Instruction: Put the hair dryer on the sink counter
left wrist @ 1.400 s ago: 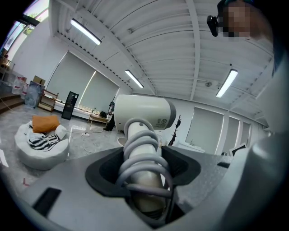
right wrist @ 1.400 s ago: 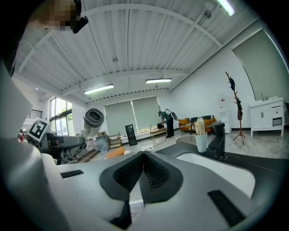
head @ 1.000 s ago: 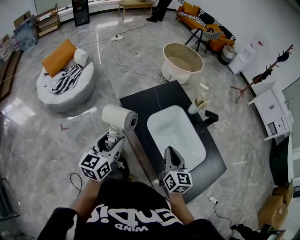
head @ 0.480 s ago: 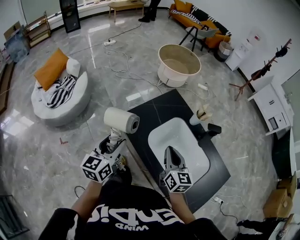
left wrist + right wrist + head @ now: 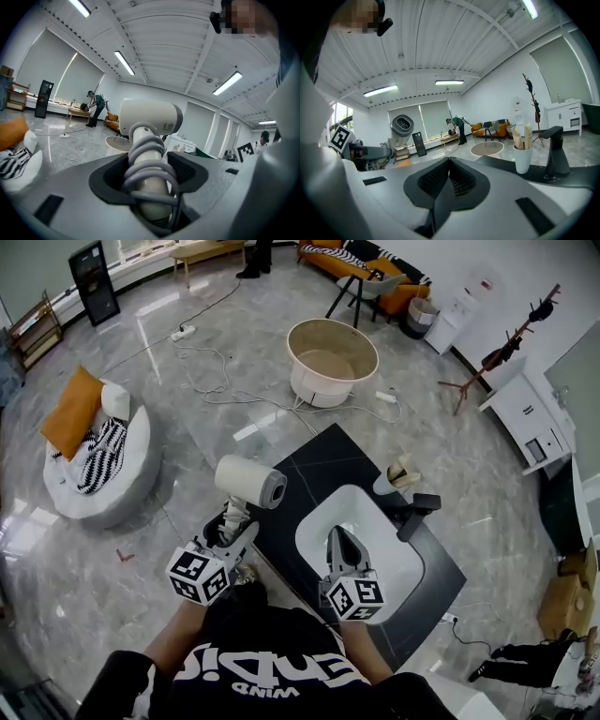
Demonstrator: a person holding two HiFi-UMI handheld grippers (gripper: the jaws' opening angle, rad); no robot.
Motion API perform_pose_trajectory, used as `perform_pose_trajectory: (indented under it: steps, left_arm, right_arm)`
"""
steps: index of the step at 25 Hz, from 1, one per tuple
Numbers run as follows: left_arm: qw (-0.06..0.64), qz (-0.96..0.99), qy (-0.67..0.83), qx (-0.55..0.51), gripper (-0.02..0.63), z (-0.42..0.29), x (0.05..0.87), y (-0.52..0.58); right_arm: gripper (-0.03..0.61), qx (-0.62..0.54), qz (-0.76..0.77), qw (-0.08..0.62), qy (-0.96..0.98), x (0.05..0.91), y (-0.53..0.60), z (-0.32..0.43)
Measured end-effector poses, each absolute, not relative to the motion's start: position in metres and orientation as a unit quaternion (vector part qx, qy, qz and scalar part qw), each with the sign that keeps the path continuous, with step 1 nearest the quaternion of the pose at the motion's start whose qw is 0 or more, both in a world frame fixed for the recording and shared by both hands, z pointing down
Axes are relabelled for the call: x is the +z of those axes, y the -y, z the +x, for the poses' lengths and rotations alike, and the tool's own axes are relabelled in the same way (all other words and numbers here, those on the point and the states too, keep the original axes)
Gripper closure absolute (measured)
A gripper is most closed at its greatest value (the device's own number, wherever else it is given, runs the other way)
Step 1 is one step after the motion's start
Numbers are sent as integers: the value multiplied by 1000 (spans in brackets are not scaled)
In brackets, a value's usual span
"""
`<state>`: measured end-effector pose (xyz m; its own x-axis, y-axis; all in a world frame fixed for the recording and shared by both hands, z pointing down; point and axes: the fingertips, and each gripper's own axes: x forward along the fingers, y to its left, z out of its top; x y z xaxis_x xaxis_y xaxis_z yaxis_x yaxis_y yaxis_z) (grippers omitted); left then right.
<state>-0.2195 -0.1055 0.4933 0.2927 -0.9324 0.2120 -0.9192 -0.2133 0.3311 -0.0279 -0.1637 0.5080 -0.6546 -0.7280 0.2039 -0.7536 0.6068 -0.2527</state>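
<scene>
My left gripper point(image 5: 232, 523) point(image 5: 149, 185) is shut on the white hair dryer point(image 5: 249, 482) point(image 5: 151, 120), gripping its handle, which has a grey cord wound round it. The dryer's barrel points right, over the left edge of the black sink counter point(image 5: 314, 463). The white basin point(image 5: 389, 559) is sunk into the counter. My right gripper point(image 5: 339, 547) point(image 5: 449, 174) is shut with nothing in it and hovers over the basin's near side. From the right gripper view the hair dryer point(image 5: 400, 128) shows at the left.
A black faucet point(image 5: 415, 513) point(image 5: 554, 150) and a white cup point(image 5: 391, 479) point(image 5: 523, 156) with toiletries stand at the counter's right side. A round beige tub point(image 5: 331, 357) and loose cables lie on the floor beyond. A round cushion seat point(image 5: 90, 465) sits to the left.
The head view has shifted forward and the counter lies closer under both grippers. The hair dryer has moved slightly right toward the counter's edge, still gripped.
</scene>
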Motion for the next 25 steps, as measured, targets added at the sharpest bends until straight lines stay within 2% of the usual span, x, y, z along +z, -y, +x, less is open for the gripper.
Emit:
perform_pose_trajectory:
  steps: [13,25]
  left_arm:
    - [214,815,538,10,364,-218,503,163]
    - [232,826,510,67,364,-191,553,213]
  right_arm:
    - [555,169,473,39,864,509,182,-19]
    - [555,175,505,23,845,512,200,15]
